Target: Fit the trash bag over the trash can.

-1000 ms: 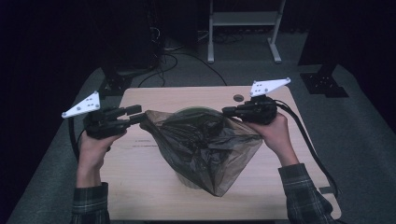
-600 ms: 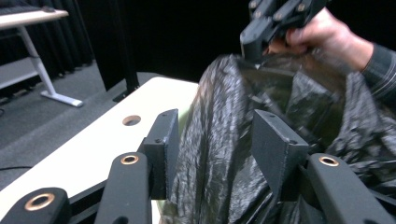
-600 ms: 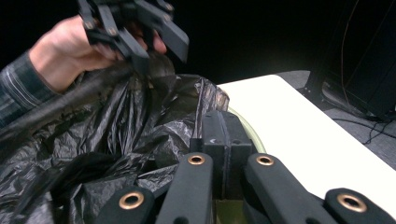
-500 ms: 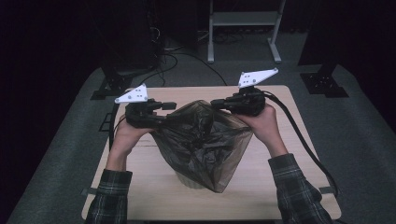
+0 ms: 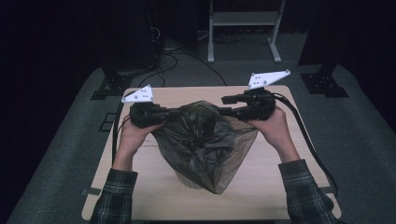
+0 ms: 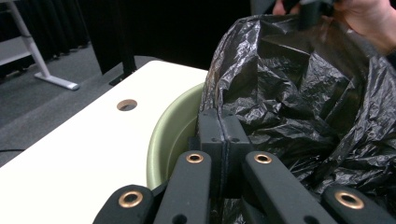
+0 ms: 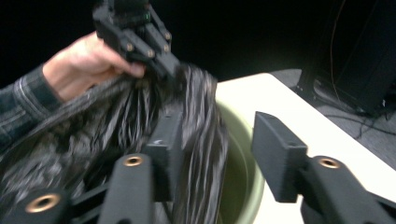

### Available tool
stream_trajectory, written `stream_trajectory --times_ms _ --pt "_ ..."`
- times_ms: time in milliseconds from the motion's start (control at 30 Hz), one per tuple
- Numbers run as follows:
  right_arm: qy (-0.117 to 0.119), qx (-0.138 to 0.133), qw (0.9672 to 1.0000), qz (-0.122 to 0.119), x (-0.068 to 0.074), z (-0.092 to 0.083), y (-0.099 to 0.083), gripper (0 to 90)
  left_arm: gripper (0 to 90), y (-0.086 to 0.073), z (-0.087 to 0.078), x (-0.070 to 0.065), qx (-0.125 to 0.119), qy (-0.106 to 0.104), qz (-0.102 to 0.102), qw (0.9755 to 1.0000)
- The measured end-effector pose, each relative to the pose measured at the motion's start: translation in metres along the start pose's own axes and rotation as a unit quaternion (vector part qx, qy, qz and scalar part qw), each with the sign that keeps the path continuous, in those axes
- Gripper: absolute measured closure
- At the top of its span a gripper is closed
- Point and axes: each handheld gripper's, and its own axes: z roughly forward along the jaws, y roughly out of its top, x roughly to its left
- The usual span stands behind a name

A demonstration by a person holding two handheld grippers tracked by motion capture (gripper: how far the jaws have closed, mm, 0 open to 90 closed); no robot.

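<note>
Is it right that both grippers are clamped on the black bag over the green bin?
Not quite. The left gripper is clamped on the black bag over the green bin, but the right gripper is not: the right gripper view shows its jaws standing apart, having just been opening, with the bag's edge loose between them.

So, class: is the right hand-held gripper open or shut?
Open: the right hand-held gripper shows a gap between its jaws, beside the black bag.
</note>
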Motion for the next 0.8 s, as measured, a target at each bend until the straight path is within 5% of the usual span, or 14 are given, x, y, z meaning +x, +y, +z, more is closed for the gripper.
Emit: stream_trajectory --times_ms 267,300,400,467,600,800 --pt "0.007 0.012 0.9994 0.032 0.005 -0.018 -0.029 47.6 89.7 0.0 -0.01 0.002 -0.01 0.017 -0.008 0.9998" --pt "0.002 0.017 0.9993 0.032 0.006 -0.018 -0.032 51.2 89.7 0.0 -0.011 0.002 -0.011 0.019 -0.009 0.9997" --pt "-0.006 0.03 0.9992 0.026 0.006 -0.018 -0.038 80.7 89.7 -0.003 -0.017 0.003 -0.014 0.025 -0.012 0.9995" --pt "-0.014 0.028 0.9991 0.029 0.003 -0.02 -0.041 88.5 89.7 -0.006 -0.022 0.004 -0.015 0.028 -0.017 0.9993" --pt "-0.03 0.016 0.9989 0.032 -0.006 -0.021 -0.04 88.6 89.7 -0.01 -0.026 0.005 -0.012 0.03 -0.022 0.9992" --pt "-0.072 -0.01 0.9968 0.035 -0.028 -0.009 -0.03 88.3 89.7 -0.021 -0.042 0.011 -0.015 0.058 -0.041 0.9974"
